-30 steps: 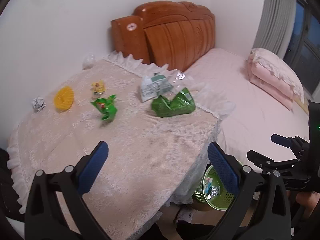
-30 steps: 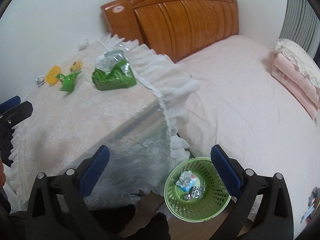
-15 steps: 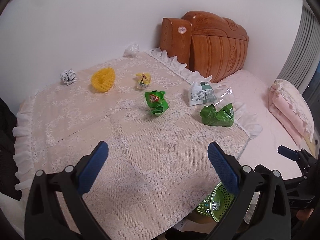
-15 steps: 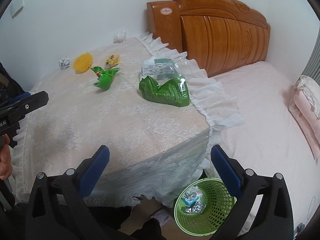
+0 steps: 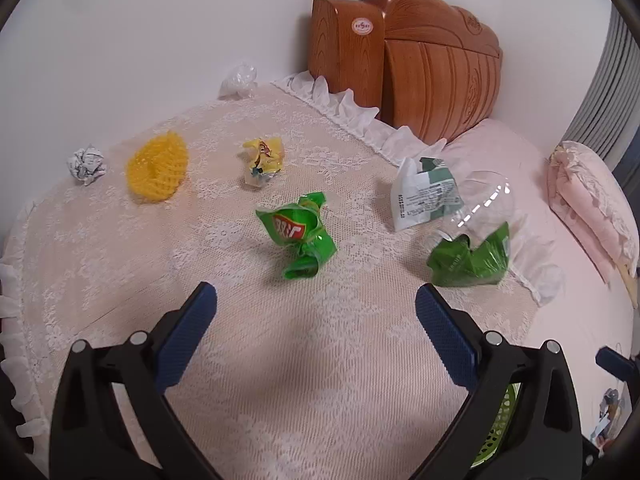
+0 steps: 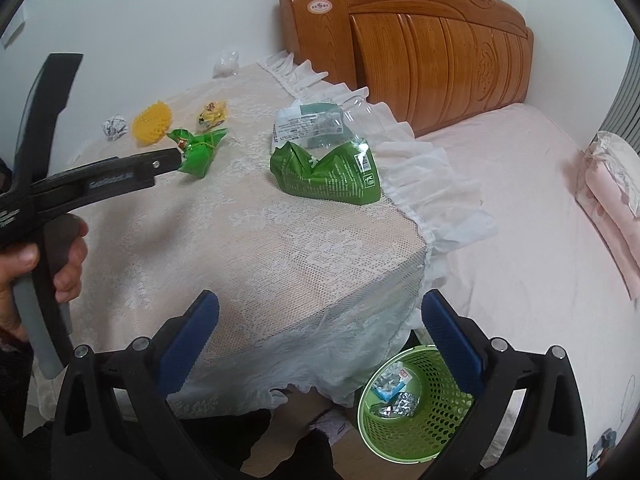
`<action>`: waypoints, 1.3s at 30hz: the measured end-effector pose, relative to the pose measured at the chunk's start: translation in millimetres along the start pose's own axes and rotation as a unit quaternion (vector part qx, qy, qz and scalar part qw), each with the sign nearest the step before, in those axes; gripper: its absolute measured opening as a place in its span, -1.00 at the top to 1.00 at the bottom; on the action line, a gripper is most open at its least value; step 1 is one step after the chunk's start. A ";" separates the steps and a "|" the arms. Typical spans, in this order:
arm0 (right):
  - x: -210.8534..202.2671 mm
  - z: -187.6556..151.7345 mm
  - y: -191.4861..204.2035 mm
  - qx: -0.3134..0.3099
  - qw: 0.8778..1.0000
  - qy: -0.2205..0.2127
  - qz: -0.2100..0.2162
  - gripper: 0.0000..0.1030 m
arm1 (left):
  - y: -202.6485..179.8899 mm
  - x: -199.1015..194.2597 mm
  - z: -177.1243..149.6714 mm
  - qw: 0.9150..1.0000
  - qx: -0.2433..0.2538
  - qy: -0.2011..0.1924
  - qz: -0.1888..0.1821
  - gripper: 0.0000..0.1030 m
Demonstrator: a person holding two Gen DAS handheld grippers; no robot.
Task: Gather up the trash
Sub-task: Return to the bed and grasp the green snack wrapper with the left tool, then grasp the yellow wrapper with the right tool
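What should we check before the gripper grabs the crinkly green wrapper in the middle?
1. Left gripper open: ok, the jaws stand wide apart and hold nothing.
2. Green wrapper lined up: ok, it lies just ahead, between the fingers.
3. Space around it: ok, the yellow wrapper and green bag lie apart from it.
4. Green basket ready: ok, on the floor by the table, with room left.
5. Right gripper out of the way: ok, open over the table's near corner.
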State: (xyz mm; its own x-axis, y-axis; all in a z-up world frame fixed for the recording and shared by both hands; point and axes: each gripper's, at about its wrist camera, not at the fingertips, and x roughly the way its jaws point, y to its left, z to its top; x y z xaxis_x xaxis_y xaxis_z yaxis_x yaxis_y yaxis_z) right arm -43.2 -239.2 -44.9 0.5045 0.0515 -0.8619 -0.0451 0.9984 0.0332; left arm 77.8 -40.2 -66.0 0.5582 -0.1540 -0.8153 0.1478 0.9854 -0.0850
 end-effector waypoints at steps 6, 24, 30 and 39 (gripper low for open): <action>15.6 9.8 -5.1 0.016 1.000 0.012 -0.009 -0.95 | 0.1 56.2 27.7 0.999 -0.028 0.030 0.006 -0.85; 55.4 82.0 35.5 -0.016 0.999 -0.002 0.047 -0.95 | 43.8 52.8 32.7 0.998 -0.056 0.029 -0.003 0.02; 112.9 153.2 96.5 -0.055 0.994 -0.006 0.093 -0.95 | 101.4 21.6 36.0 0.996 -0.072 0.006 0.051 0.02; 233.3 224.9 181.9 -0.073 0.996 0.043 0.041 -0.76 | 157.4 8.4 30.9 0.992 -0.089 0.003 0.087 0.02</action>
State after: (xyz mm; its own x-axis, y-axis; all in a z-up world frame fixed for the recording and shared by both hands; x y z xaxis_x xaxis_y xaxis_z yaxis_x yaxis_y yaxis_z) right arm 260.2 -40.6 -126.2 0.4187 0.1241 -0.8996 -0.2105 0.9769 0.0368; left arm 130.9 111.3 -68.5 0.5572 0.0187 -0.8301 -0.0970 0.9944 -0.0427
